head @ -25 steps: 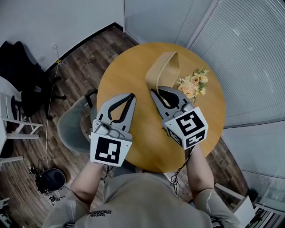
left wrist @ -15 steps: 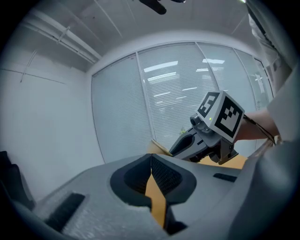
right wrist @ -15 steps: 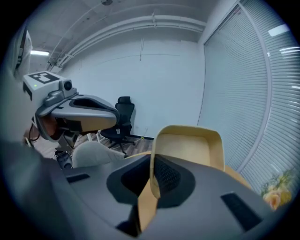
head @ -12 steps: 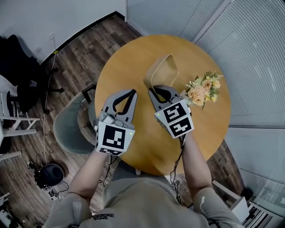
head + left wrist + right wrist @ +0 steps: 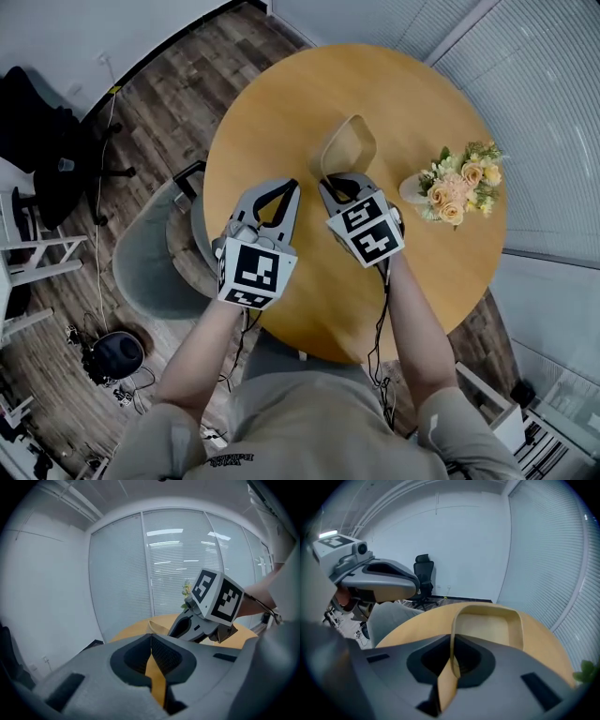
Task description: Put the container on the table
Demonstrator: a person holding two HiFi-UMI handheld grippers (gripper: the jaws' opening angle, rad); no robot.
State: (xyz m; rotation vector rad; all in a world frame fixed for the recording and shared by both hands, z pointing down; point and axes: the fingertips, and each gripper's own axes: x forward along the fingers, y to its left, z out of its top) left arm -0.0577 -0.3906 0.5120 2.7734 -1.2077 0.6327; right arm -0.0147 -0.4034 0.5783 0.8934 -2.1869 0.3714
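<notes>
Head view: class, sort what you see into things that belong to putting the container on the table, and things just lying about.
Belongs to the job:
container, gripped by its rim
right gripper, shut on it
round wooden table

Just lying about:
bunch of flowers on the table
grey chair beside the table
black office chair by the wall

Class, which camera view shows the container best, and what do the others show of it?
The right gripper view: the container fills the middle, its rim pinched in the right gripper. The head view shows the container small, from above; the left gripper view shows only a sliver of rim.
</notes>
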